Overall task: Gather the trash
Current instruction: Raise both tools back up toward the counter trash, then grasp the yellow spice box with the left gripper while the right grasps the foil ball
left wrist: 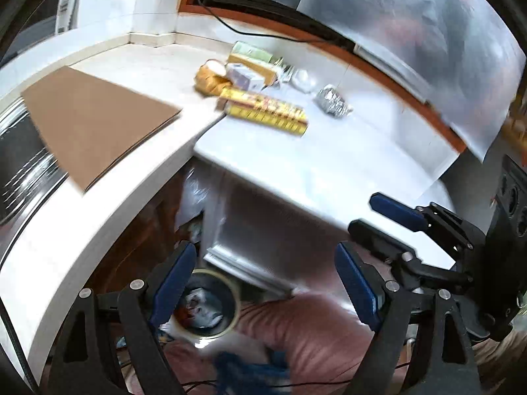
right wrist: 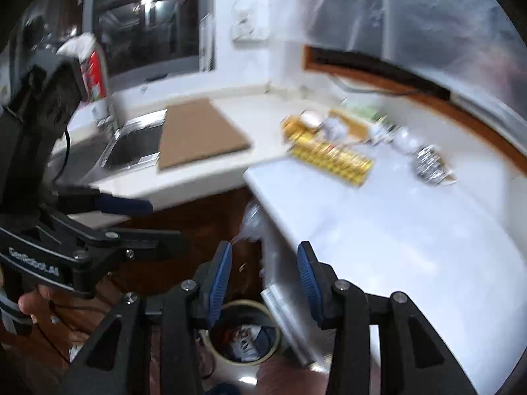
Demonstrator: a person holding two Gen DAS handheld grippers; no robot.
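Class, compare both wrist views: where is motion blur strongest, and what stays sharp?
Left wrist: yellow box and brown board smear, left claw stays crisp. Right wrist: yellow box blurs heavily, right claw sharp; fisheye bends the counter edge.

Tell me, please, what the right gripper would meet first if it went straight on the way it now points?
Probably the front edge of the white counter: the right gripper, empty, aims over it, above the trash bin. Blur leaves depth unclear.
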